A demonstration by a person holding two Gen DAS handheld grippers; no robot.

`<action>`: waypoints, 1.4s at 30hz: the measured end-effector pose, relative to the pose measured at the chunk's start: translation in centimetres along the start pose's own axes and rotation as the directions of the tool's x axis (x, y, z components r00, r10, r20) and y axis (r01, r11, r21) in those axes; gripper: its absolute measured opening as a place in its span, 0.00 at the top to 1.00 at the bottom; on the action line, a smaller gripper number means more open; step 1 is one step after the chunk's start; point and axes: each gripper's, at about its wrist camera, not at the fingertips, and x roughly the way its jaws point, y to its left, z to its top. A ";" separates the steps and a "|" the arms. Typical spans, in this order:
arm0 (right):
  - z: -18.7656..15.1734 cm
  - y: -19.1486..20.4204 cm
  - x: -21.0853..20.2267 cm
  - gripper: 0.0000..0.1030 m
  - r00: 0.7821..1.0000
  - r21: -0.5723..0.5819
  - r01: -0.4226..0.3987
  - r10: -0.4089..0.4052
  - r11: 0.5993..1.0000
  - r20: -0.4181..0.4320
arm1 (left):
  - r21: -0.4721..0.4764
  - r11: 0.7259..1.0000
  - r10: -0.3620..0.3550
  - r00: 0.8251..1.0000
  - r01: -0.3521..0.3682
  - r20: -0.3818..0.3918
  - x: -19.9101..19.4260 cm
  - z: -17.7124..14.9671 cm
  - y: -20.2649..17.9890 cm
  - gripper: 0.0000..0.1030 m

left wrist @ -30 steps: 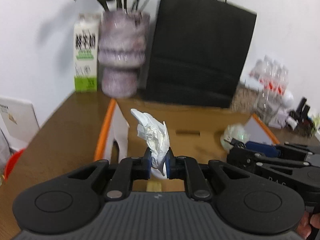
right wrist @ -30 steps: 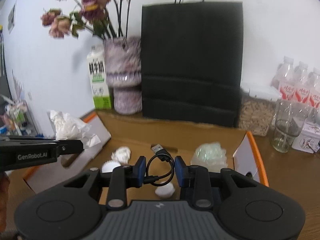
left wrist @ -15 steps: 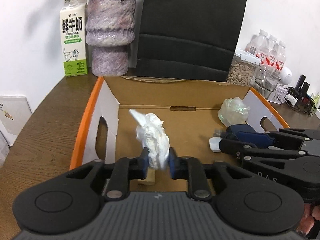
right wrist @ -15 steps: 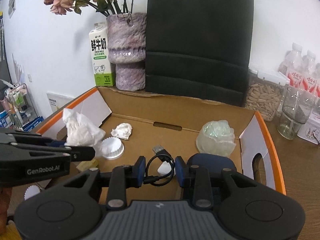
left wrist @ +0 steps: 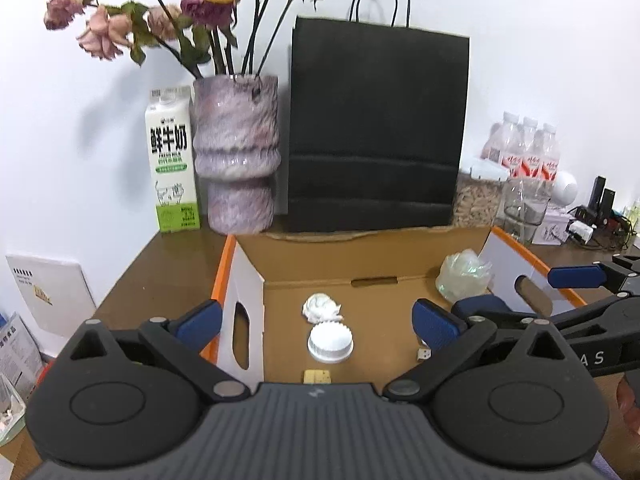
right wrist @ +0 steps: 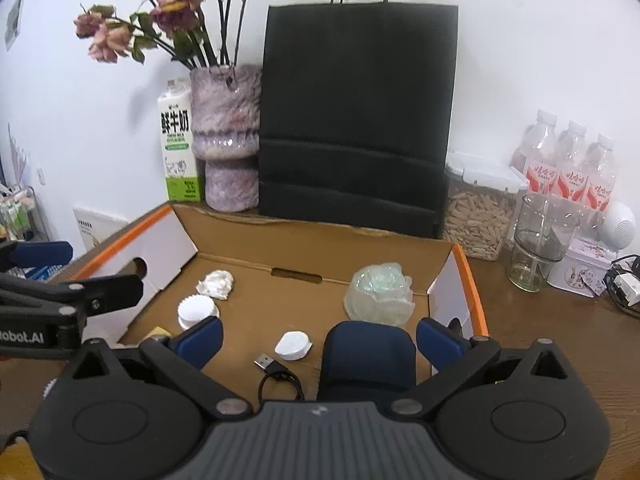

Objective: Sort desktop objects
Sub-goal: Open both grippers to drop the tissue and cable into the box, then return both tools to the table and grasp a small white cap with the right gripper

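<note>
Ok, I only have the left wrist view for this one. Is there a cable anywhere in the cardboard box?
Observer: Yes. The right wrist view shows a black USB cable lying loosely coiled on the floor of the box. It is just below the right gripper, whose jaws are opening; the pads touch nothing.
Operator: Is anything lying close to the cable?
Observer: A white round piece sits on the cardboard right beside the cable's plug end. I cannot tell whether the two touch.
</note>
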 end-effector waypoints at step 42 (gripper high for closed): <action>-6.4 1.1 -14.4 0.00 0.990 -0.038 -0.012 0.017 0.999 0.137 | -0.044 0.995 0.090 0.995 -0.089 0.044 -12.6 -6.1 0.9 0.00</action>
